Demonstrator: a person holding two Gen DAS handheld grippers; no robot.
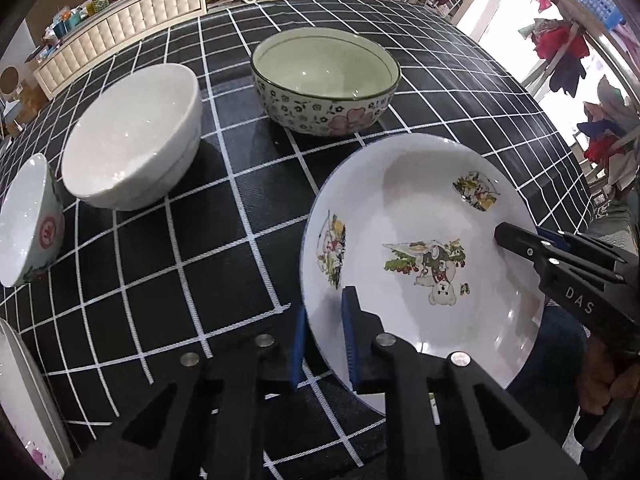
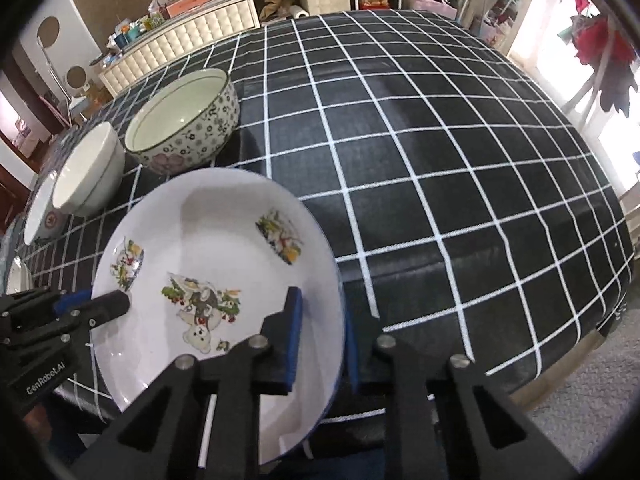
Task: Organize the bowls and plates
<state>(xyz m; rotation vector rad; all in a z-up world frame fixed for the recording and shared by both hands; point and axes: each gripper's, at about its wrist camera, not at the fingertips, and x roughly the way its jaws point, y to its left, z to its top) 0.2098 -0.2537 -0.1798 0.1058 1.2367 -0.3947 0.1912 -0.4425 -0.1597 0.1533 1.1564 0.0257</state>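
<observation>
I hold a white plate (image 1: 420,200) (image 2: 216,220) printed with cartoon animals between both grippers, at the table's near edge and partly past it. My left gripper (image 1: 325,340) is shut on the plate's left rim, one blue pad inside and one outside. It shows in the right wrist view as a black jaw (image 2: 116,304) on that rim. My right gripper (image 2: 322,344) is shut on the opposite rim and appears in the left wrist view (image 1: 508,236). Behind the plate stand a floral bowl (image 1: 326,80) (image 2: 184,120), a plain white bowl (image 1: 132,136) (image 2: 88,168) and a small bowl with a red mark (image 1: 28,220) (image 2: 40,216).
The black checked tablecloth (image 1: 224,240) (image 2: 440,160) covers the table, and its right half lies bare. Another plate's rim (image 1: 24,400) shows at the lower left. A cluttered cabinet (image 2: 180,40) stands beyond the far edge. A hand (image 1: 608,384) holds the right gripper.
</observation>
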